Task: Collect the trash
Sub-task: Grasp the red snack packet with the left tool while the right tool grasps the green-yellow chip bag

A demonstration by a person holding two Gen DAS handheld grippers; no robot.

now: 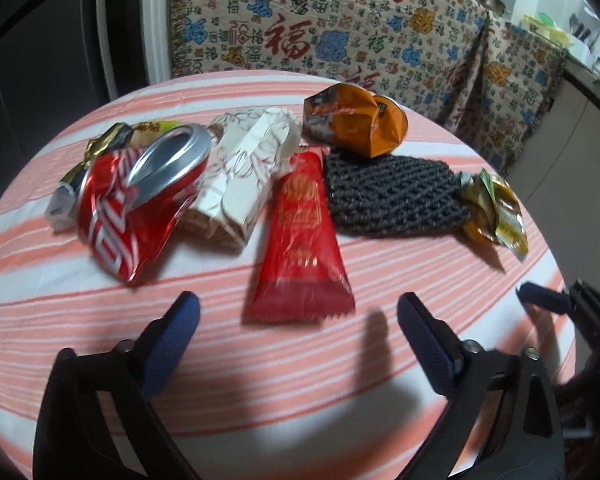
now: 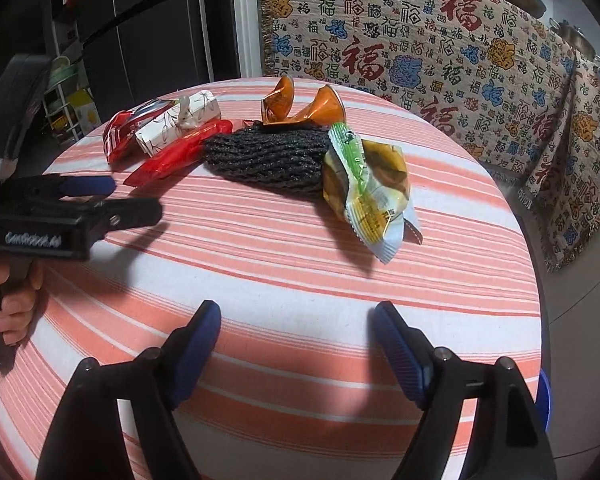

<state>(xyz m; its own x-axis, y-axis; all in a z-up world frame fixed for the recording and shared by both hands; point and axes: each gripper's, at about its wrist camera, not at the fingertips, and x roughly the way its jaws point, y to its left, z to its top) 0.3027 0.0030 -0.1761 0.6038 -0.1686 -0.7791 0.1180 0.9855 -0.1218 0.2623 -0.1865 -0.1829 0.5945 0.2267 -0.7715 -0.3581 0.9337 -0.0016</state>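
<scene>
Littering striped table (image 1: 260, 400): one can (image 1: 140, 200), three wrappers, two boxes.

A round table (image 1: 100, 360) wears a cloth of salmon-pink and white stripes. At centre left of the left wrist view lies a crushed red can (image 1: 136, 208) with white lettering and a silver top, beside a white box (image 1: 240, 176) with thin branch drawings. A red wrapper (image 1: 300, 240) has gold print; next to it sit a black net sleeve (image 1: 392, 196), an orange packet (image 1: 352, 120) and a yellow-green wrapper (image 1: 496, 208). The cream hanging (image 1: 340, 20) behind carries red, blue and orange characters.
</scene>
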